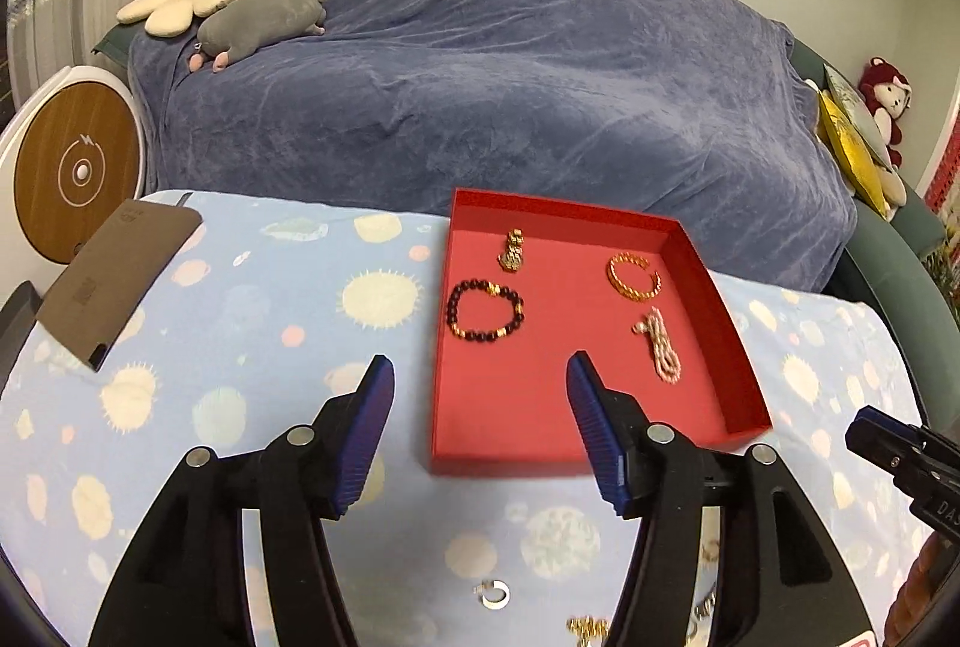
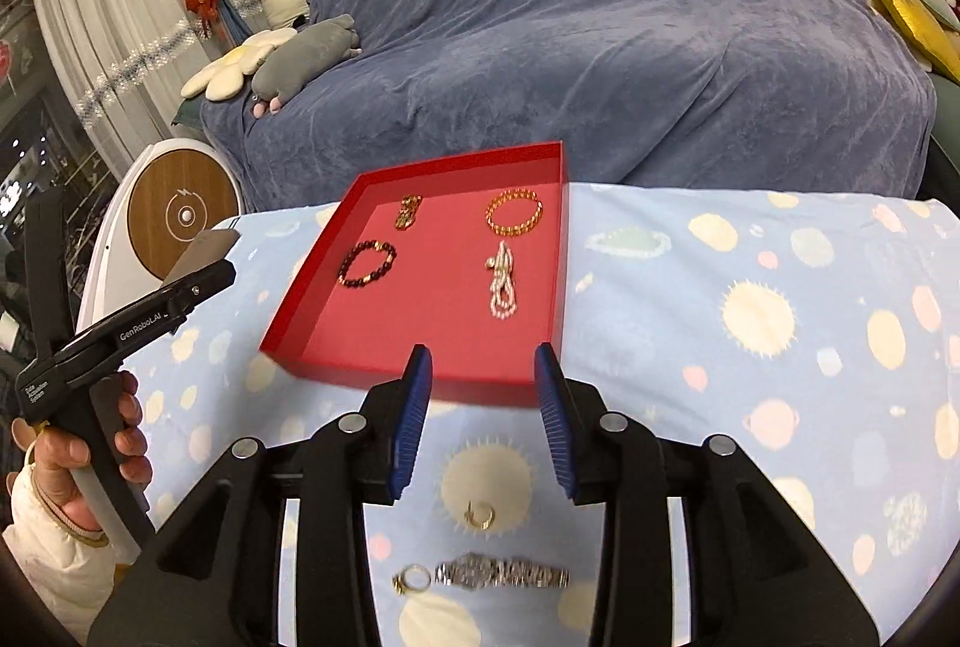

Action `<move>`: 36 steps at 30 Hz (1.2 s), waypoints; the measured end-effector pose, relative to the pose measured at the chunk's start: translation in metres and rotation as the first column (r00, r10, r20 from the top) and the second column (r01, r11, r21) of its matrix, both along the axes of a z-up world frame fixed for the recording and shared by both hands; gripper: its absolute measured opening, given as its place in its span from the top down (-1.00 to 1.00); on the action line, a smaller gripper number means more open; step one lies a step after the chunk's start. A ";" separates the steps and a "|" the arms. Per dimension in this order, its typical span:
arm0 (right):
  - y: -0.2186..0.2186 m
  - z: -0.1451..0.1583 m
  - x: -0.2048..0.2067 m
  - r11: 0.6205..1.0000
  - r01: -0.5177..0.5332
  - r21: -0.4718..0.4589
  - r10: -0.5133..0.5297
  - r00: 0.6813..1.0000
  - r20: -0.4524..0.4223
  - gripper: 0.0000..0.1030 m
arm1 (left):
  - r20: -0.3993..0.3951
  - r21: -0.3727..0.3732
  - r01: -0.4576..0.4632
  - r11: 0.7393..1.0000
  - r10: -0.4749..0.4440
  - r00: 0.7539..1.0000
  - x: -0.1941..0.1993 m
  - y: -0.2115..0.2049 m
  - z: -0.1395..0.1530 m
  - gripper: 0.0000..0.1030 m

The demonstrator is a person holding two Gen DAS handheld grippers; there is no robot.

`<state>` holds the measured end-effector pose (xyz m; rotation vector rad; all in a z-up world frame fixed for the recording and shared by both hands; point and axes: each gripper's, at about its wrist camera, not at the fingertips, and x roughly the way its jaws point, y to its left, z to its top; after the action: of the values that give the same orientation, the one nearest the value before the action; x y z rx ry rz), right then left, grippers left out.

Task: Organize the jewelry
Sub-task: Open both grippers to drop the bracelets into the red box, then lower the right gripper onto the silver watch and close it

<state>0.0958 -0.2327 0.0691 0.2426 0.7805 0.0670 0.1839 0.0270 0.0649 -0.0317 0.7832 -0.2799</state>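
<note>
A red tray (image 1: 738,347) (image 2: 300,299) sits on the patterned cloth. It holds a dark bead bracelet (image 1: 485,312) (image 2: 366,263), a gold bangle (image 1: 633,276) (image 2: 515,211), a pearl strand (image 1: 660,345) (image 2: 501,282) and a small gold piece (image 1: 511,251) (image 2: 409,211). My left gripper (image 1: 480,377) is open and empty over the tray's near left edge. My right gripper (image 2: 483,365) is open and empty at the tray's near edge. On the cloth below lie a small ring (image 1: 493,594) (image 2: 480,515), a second ring (image 2: 414,580) and a silver watch (image 2: 501,574).
A brown card case (image 1: 114,275) lies at the table's left edge. A sofa under a blue blanket (image 1: 510,65) stands behind the table, with plush toys (image 1: 264,23) on it. A round white and wood device (image 1: 66,167) stands at the left.
</note>
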 end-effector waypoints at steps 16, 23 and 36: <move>0.007 -0.069 -0.037 0.997 -0.067 -0.032 0.063 0.992 -0.108 0.19 | -0.165 0.035 0.036 0.999 -0.029 0.986 -0.100 0.007 -0.077 -0.26; 0.015 -0.092 -0.010 0.992 -0.129 -0.004 0.128 0.982 -0.141 0.15 | -0.192 0.037 0.092 0.995 -0.083 0.978 -0.106 -0.003 -0.091 -0.26; 0.050 -0.110 -0.040 0.952 -0.279 -0.123 0.241 0.935 -0.260 0.12 | -0.211 0.048 0.074 0.996 -0.063 0.975 -0.104 0.011 -0.097 -0.26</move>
<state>0.0559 -0.1825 -0.0406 -0.0066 1.0548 0.2293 0.0801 0.0381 -0.0317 0.0185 1.0031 -0.3237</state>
